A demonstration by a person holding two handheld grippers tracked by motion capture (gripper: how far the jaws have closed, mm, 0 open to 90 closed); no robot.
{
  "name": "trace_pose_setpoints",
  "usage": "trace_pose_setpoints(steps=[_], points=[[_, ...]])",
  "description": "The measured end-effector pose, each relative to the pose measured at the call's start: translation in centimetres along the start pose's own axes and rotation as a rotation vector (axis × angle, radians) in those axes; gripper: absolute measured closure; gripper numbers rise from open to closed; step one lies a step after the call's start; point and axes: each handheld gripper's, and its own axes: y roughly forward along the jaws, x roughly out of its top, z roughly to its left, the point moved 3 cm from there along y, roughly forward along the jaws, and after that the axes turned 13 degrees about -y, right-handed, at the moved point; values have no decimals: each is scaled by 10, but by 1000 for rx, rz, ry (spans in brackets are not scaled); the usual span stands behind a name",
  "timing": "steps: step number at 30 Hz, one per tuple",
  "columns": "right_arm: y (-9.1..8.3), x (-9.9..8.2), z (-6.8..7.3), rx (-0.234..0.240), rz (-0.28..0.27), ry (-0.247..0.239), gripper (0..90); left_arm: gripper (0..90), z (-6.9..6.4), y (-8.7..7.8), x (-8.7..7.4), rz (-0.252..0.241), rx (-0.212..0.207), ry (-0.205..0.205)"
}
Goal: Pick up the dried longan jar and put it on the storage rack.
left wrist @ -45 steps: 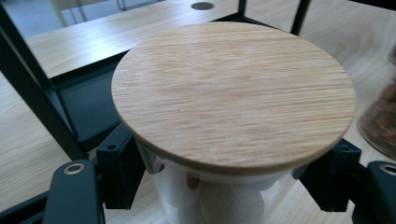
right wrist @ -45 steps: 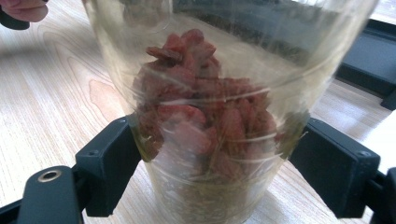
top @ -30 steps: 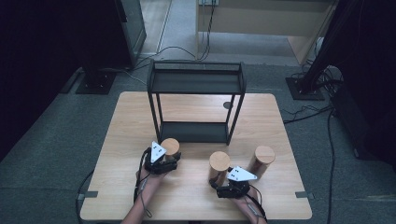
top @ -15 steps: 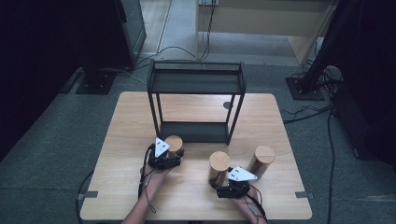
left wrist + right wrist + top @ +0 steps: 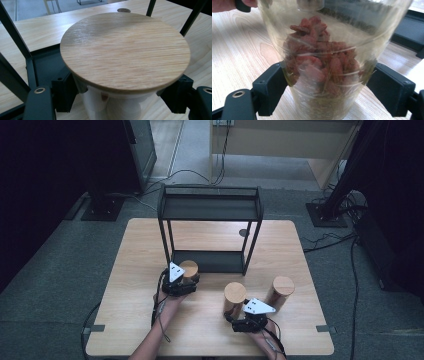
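The left tool (image 5: 186,281) is clamped on a wood-lidded jar (image 5: 125,50) at the front edge of the black metal rack (image 5: 210,207); shelving it looks like the step in hand. The right tool (image 5: 245,317) grips a clear jar (image 5: 324,62) of reddish dried pieces. A 3rd jar (image 5: 281,291) stands on the pale desk (image 5: 140,270).

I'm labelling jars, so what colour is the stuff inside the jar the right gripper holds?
Reddish-brown pieces, best seen in the right gripper view.
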Motion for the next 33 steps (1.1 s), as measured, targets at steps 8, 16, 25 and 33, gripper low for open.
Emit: trace_pose_setpoints(steps=[8, 16, 25, 33], points=[[0, 0, 0, 1, -1, -1, 171, 255, -3, 9, 9, -2, 18, 13], [0, 0, 0, 1, -1, 0, 170, 256, -5, 17, 17, -4, 24, 18], [0, -1, -1, 2, -3, 1, 170, 255, -1, 22, 20, -3, 27, 13], [0, -1, -1, 1, -3, 1, 170, 255, 1, 30, 25, 1, 48, 12]])
